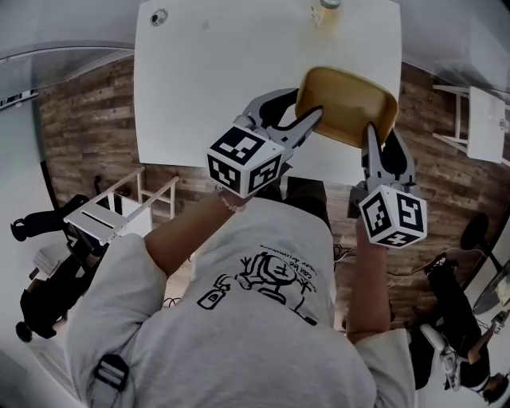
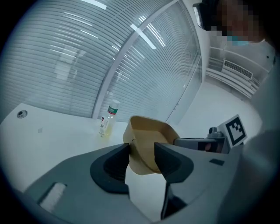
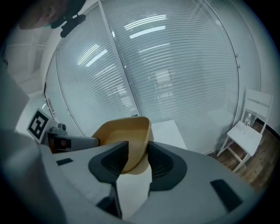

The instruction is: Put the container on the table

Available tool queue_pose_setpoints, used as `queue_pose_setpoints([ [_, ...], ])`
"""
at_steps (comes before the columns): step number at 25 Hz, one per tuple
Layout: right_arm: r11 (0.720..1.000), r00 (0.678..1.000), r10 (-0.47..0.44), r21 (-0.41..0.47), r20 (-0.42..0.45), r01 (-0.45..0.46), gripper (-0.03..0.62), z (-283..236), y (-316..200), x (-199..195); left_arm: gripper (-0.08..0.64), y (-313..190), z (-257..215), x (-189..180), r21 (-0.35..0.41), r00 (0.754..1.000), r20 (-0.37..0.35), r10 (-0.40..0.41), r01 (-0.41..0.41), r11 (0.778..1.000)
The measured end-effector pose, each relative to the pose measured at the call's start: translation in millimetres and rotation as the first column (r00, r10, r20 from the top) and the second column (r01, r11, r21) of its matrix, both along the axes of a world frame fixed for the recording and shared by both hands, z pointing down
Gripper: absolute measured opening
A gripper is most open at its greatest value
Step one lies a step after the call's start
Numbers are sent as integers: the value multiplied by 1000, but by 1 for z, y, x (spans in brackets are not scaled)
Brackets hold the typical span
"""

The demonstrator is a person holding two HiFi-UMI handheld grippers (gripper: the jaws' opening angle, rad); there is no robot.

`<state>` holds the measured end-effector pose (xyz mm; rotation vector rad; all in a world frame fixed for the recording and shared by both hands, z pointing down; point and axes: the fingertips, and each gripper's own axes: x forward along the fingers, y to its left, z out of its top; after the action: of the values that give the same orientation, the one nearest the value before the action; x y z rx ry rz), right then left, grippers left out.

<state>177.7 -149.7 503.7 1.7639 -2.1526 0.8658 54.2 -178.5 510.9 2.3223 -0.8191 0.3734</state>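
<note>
A tan, bowl-like container (image 1: 344, 105) hangs tilted over the near right edge of the white table (image 1: 215, 80). My left gripper (image 1: 309, 121) is shut on its left rim and my right gripper (image 1: 371, 135) is shut on its near right rim. In the left gripper view the container (image 2: 151, 133) has its wall pinched between the jaws of the left gripper (image 2: 142, 158). In the right gripper view the container (image 3: 122, 133) sits with its edge clamped by the right gripper (image 3: 138, 158). Its underside is hidden.
A small bottle (image 1: 325, 9) of yellowish liquid (image 2: 109, 119) stands at the table's far edge, and a small round fitting (image 1: 158, 16) lies at the far left corner. White chairs (image 1: 478, 119) (image 3: 247, 131) stand to the right, with a white rack (image 1: 111, 211) and a black chair (image 1: 48, 263) to the left.
</note>
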Motion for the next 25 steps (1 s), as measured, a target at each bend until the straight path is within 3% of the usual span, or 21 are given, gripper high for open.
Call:
queue_pose_setpoints([
  [15, 994, 1000, 7, -108, 24, -4, 127, 110, -13, 1, 173, -9, 101, 0, -64, 997, 76, 14, -9, 998],
  [25, 991, 999, 5, -136, 42, 0, 127, 148, -4, 0, 173, -2, 140, 1, -87, 991, 130, 23, -11, 996],
])
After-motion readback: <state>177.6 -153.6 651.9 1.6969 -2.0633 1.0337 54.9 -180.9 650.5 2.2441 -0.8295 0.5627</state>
